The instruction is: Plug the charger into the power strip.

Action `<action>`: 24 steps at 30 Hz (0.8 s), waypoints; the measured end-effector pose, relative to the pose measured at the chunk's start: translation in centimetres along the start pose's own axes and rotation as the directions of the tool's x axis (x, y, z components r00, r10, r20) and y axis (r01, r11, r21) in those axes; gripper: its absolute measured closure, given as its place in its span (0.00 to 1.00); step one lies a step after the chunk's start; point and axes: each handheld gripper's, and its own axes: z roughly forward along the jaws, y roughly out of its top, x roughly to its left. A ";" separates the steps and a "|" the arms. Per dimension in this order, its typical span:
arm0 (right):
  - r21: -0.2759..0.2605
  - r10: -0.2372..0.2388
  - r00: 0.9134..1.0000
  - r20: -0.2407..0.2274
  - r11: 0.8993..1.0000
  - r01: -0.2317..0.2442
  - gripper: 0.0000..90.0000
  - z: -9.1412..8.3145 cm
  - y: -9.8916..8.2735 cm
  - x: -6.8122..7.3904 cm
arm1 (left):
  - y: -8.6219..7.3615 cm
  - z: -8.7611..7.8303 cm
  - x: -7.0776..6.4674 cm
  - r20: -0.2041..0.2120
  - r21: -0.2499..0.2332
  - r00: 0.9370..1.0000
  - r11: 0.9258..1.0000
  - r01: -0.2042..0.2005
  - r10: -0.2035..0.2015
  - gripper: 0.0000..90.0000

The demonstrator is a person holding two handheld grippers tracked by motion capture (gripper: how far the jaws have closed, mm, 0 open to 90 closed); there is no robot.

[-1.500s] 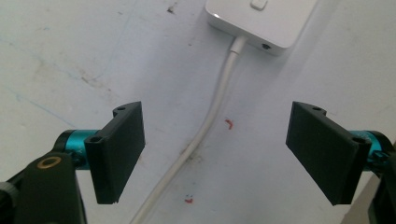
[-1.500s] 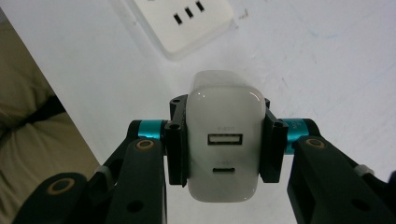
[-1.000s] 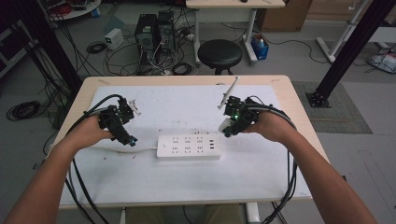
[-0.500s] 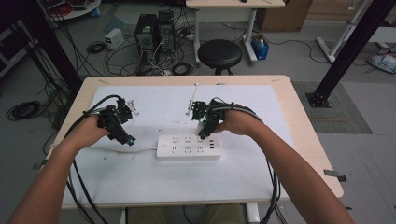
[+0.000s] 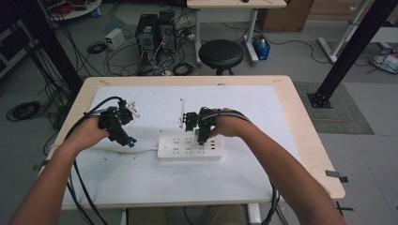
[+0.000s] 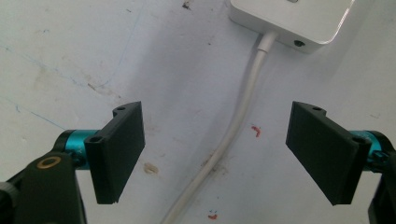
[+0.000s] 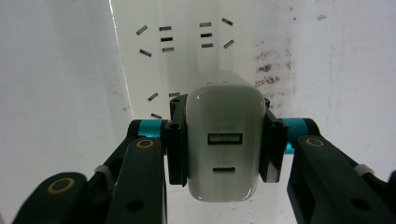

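While right gripper [image 7: 223,149] clamps charger [image 7: 224,140] over strip [image 5: 189,147], I judge plug-in step underway. Jaws shut on charger sides, ports facing camera. Strip lies mid-mat, cable [image 6: 233,135] running left. Left gripper [image 6: 223,154] wide open, empty, straddling cable beside strip end. Next: line prongs with socket, press straight down; left may steady strip.
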 end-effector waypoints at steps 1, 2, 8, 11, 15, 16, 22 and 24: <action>0.003 0.001 1.000 -0.001 1.000 -0.001 0.69 0.2 0.1 0.1 | 0.0 0.0 0.1 -0.001 0.001 1.000 1.000 -0.002 0.002 0.22; 0.008 0.003 1.000 0.002 1.000 -0.003 0.69 0.2 0.1 0.1 | -0.1 0.0 0.1 0.000 0.000 1.000 1.000 -0.003 0.003 0.22; 0.018 -0.035 0.999 -0.007 0.999 0.035 0.69 0.8 0.3 0.0 | -0.2 0.2 0.4 0.018 -0.003 1.000 1.000 -0.011 0.012 0.22; 0.015 -0.029 0.999 -0.012 0.999 0.030 0.69 0.8 0.3 0.0 | -0.2 0.5 0.5 0.023 -0.003 1.000 1.000 -0.012 0.012 0.22; 0.014 -0.032 0.999 -0.019 0.999 0.032 0.69 0.9 0.3 -0.2 | -0.1 0.8 0.5 0.028 -0.004 1.000 1.000 -0.013 0.013 0.22; 0.015 -0.034 0.999 -0.019 0.999 0.034 0.69 0.9 0.4 -0.2 | -0.1 0.9 0.4 0.026 -0.008 1.000 1.000 -0.010 0.010 0.22; 0.046 -0.051 0.999 -0.006 0.998 0.051 0.69 1.7 0.5 0.1 | -0.1 1.3 0.5 0.032 -0.006 0.999 1.000 -0.009 0.009 0.22; 0.037 -0.039 0.999 -0.014 0.999 0.040 0.69 1.7 0.5 0.0 | -0.1 1.4 0.5 0.035 0.003 0.999 1.000 -0.010 0.010 0.22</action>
